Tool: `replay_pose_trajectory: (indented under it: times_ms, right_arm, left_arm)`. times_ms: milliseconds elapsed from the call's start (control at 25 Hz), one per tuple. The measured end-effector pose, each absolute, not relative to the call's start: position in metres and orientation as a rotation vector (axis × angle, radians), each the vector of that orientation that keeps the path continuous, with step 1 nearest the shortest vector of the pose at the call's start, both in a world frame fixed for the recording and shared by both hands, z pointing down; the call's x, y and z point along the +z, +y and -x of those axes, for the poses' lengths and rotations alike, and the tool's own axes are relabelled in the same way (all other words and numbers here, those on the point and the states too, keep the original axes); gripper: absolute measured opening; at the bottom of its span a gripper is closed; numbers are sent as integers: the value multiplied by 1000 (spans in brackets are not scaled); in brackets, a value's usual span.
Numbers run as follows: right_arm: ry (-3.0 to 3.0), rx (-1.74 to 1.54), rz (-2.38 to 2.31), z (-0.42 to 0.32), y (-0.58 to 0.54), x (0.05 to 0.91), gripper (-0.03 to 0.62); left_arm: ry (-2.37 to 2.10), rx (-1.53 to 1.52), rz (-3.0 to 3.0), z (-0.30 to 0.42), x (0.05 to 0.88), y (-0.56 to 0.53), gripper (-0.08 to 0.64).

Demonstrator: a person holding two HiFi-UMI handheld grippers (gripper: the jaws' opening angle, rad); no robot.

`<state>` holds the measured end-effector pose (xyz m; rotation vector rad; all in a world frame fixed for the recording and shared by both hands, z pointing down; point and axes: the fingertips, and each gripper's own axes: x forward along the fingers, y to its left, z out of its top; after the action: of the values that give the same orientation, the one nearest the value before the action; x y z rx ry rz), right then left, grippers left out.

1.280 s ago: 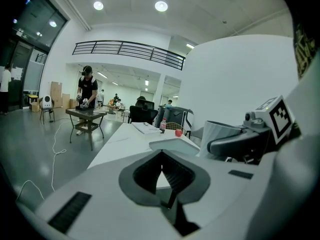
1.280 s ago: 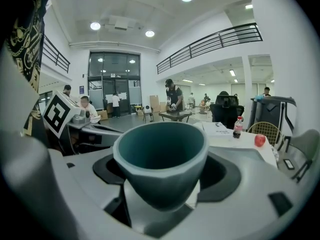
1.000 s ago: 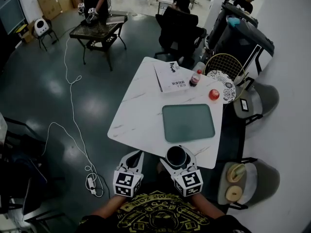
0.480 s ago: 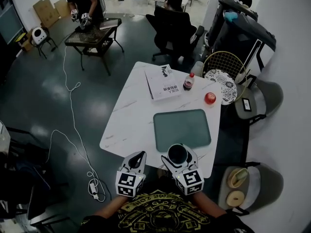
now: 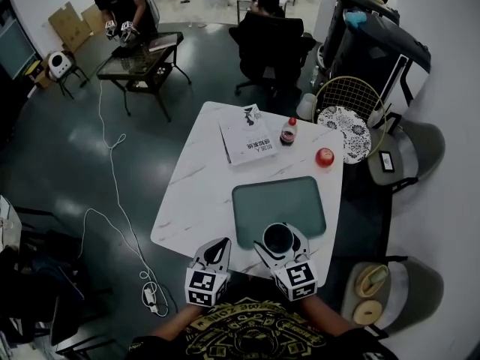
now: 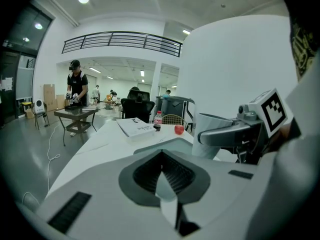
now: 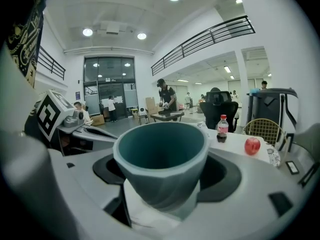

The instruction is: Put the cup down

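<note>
A teal cup with a dark inside (image 5: 277, 238) sits upright between the jaws of my right gripper (image 5: 279, 232), which is shut on it. The cup hangs over the near edge of the green tray (image 5: 279, 199) on the white marble table (image 5: 193, 193). In the right gripper view the cup (image 7: 161, 159) fills the middle, pinched low between the pads. My left gripper (image 5: 220, 245) is just left of it at the table's near edge, jaws shut with nothing in them (image 6: 162, 176). The left gripper view shows the cup (image 6: 209, 134) at the right.
A book (image 5: 246, 135), a cola bottle (image 5: 288, 131) and a red apple (image 5: 325, 157) lie on the far half of the table. A wire-backed chair (image 5: 346, 100) and padded stools (image 5: 390, 287) stand on the right. A black office chair (image 5: 274, 40) is beyond.
Both grippers have moved forward from in front of the table to over its near edge. The cup has gone with the right gripper and now hangs over the tray's near edge.
</note>
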<state>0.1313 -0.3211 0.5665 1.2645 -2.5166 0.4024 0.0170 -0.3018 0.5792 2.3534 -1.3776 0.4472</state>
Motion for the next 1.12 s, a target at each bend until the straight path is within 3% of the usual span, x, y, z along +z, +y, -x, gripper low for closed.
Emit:
replay_pose_trajectory:
  times_ms: [1120]
  right_arm:
    - [-2392,472,-1256,-157,-401,652,377]
  left_arm:
    - [-1239,635,-2275,-59,656,-367,9]
